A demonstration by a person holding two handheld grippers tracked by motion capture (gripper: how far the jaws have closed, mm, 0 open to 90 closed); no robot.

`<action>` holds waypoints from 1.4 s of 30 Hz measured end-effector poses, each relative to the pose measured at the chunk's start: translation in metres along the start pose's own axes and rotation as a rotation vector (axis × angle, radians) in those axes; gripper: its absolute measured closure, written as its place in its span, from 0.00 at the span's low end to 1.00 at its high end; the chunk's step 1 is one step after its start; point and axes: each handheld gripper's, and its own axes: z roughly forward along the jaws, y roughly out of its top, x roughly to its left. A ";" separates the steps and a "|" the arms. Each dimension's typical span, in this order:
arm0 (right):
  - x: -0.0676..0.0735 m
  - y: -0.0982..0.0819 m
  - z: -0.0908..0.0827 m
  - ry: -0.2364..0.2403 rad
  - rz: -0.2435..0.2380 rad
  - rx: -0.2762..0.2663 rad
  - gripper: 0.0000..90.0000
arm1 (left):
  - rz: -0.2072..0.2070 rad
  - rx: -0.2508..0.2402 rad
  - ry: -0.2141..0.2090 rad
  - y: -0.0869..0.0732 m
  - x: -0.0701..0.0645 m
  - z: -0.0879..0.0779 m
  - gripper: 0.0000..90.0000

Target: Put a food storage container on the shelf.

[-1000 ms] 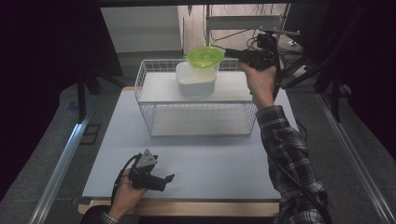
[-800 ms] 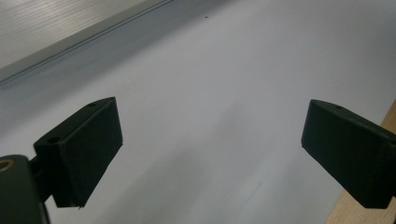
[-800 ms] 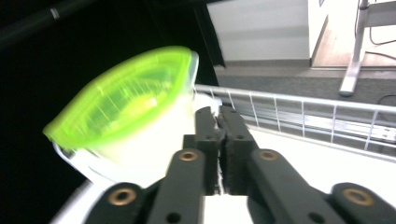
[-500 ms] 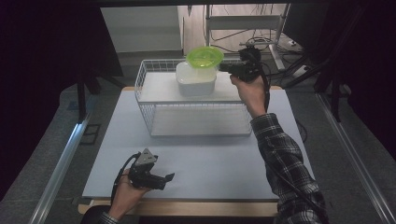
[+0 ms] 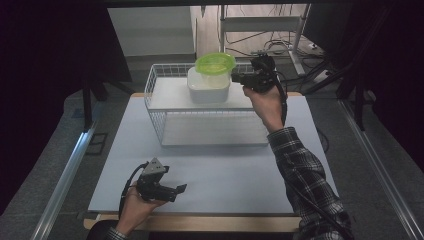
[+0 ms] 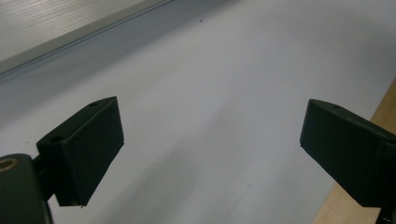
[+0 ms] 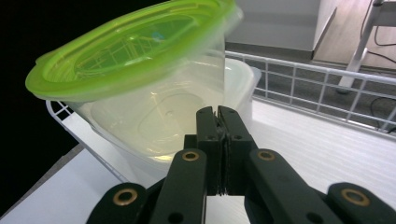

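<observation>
Since a second ago the right hand has come in from the basket's far right corner toward the tub, and its tongs have just been closing; now they stand clenched with nothing between them.

High view: the right tongs (image 5: pixel 239 78) are held above the right end of the wire basket (image 5: pixel 155 107), pointing left, tips just beside the tub (image 5: pixel 208 86). The right hand (image 5: pixel 265 102) grips them from below, wrist bent up, and the forearm in a plaid sleeve (image 5: pixel 305 180) rises from the bottom right across the tabletop (image 5: pixel 225 175). The tub sits in the far middle part of the basket, and its green lid (image 5: pixel 215 63) lies tilted on top rather than seated flat. The left hand (image 5: pixel 137 202) rests at the near left edge of the tabletop, where it was before, with the left tongs (image 5: pixel 179 190) pointing right, well apart from the basket.

Left gripper view: the left tongs (image 6: pixel 210 149) are released, both jaws wide apart over bare tabletop, with nothing between them.

Right gripper view: the right tongs (image 7: pixel 218 116) are pressed together, jaw against jaw, just in front of the clear tub (image 7: pixel 154 116); whether the tips touch its wall I cannot tell. The lid (image 7: pixel 121 51) slants above it, higher at the right. White basket wire (image 7: pixel 322 84) runs behind.

No brand, label or writing can be read on any of these things.
</observation>
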 end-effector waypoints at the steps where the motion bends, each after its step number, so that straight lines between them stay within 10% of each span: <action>1: -0.002 -0.003 -0.003 0.004 0.004 0.002 0.98 | 0.001 -0.001 0.002 0.000 0.000 0.000 0.07; 11: 0.007 -0.006 -0.006 0.026 -0.017 0.000 0.97 | -0.008 -0.033 0.007 0.011 0.004 -0.012 0.17; 14: 0.007 -0.004 -0.004 0.011 -0.019 0.002 0.97 | 0.011 -0.077 0.020 0.028 0.009 -0.023 0.39; 19: 0.004 -0.003 -0.005 0.006 -0.017 -0.020 0.98 | 0.029 -0.154 0.051 0.087 0.023 -0.042 0.62; 25: 0.003 0.002 -0.006 -0.042 -0.021 -0.065 1.00 | 0.057 -0.268 0.135 0.194 0.036 -0.055 0.92; 33: 0.010 0.006 -0.003 -0.049 -0.024 -0.079 1.00 | -0.016 -0.270 0.192 0.254 0.057 -0.033 0.94; 42: 0.012 0.010 0.009 -0.054 -0.005 -0.067 0.99 | -0.088 -0.313 0.132 0.264 0.066 -0.024 0.92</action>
